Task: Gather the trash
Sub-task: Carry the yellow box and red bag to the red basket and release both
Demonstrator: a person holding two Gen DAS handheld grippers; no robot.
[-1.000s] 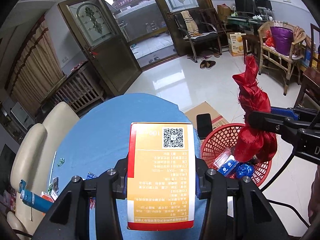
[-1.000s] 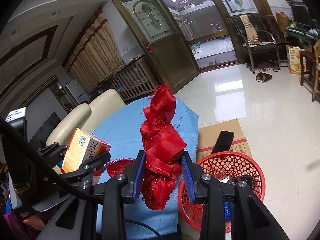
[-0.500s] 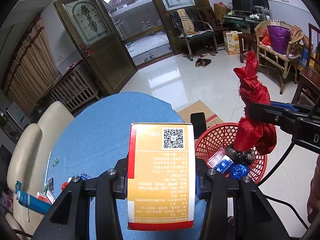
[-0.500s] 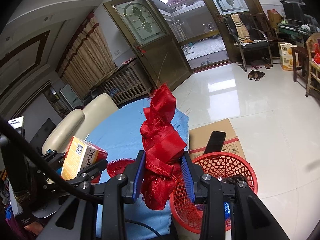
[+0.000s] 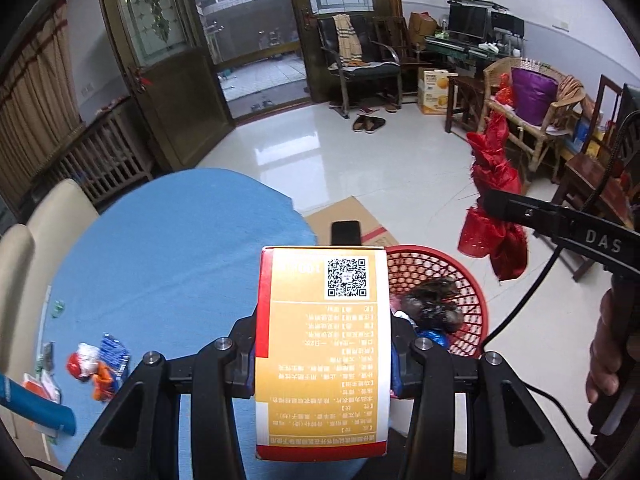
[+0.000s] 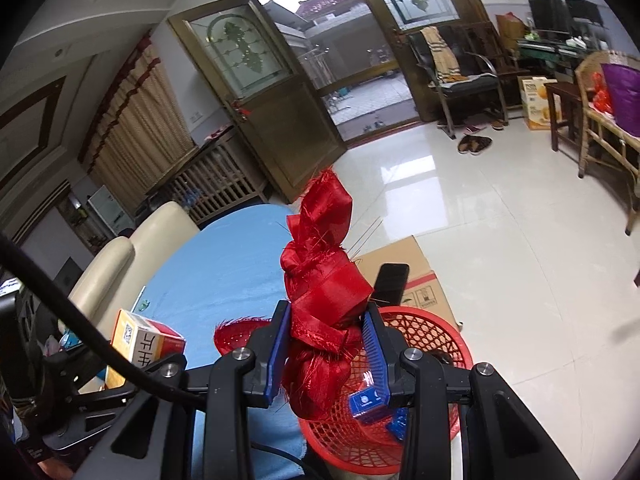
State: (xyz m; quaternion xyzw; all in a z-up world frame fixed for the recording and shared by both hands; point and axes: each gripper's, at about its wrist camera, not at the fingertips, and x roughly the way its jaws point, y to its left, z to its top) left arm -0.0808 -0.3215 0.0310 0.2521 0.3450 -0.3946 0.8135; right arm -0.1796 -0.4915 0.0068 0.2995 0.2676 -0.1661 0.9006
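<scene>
red mesh basket (image 5: 476, 300) sits on the floor beside the blue counter (image 5: 172, 248). only the left view shows the dark clump (image 5: 432, 308) in it and wrappers (image 5: 100, 368) on the counter; only the right view shows small blue packets (image 6: 366, 402) in it. the left gripper (image 5: 323, 354) clamps an upright orange box (image 5: 324, 356) with a qr code at the counter edge. the right gripper (image 6: 326, 354) pinches a crumpled, shiny red ribbon (image 6: 320, 292) over the basket.
</scene>
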